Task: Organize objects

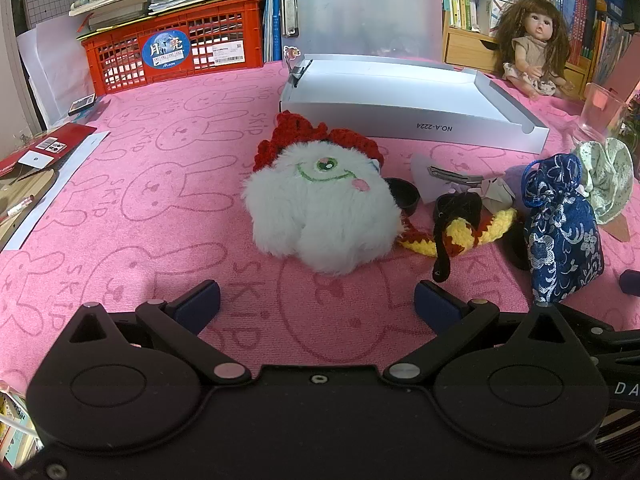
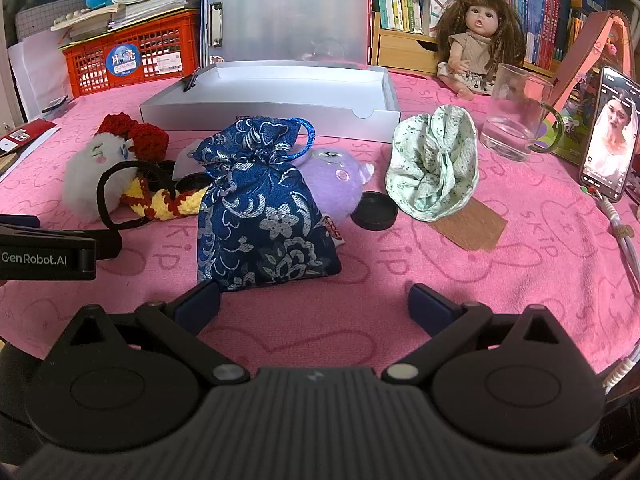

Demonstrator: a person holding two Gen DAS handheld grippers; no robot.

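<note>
Left gripper (image 1: 316, 304) spread wide, nothing between the fingers, hovering over bare pink cloth (image 1: 160, 208) just short of white fluffy plush (image 1: 320, 208). Right gripper (image 2: 314, 304) likewise wide open and empty, left finger close to the bottom edge of blue brocade pouch (image 2: 260, 208), contact unclear.

Middle of the cloth, a loose cluster: white fluffy plush with red crochet piece (image 1: 312, 136) touching its far side; yellow-and-red crochet item (image 1: 460, 236) beside it with black hair tie (image 2: 116, 196) lying over it; blue brocade pouch standing upright, drawstring top gathered; purple plush (image 2: 336, 184) behind the pouch, partly hidden; black round lid (image 2: 374, 210) just beside the purple plush; green floral scrunchie (image 2: 436, 164) toward the right edge, resting on a brown card tag (image 2: 474, 226).

Open grey box (image 2: 280, 110) behind the cluster, toward the far edge; inside looks bare apart from a binder clip (image 2: 190, 80) on its left rim.

Far right corner: doll (image 2: 476, 40) seated, glass mug (image 2: 516, 116) in front of it, phone (image 2: 610, 136) propped with screen lit. Far left corner: red crate (image 2: 132, 60) stacked with books. Frosted clipboard (image 2: 288, 20) upright behind the box.
</note>
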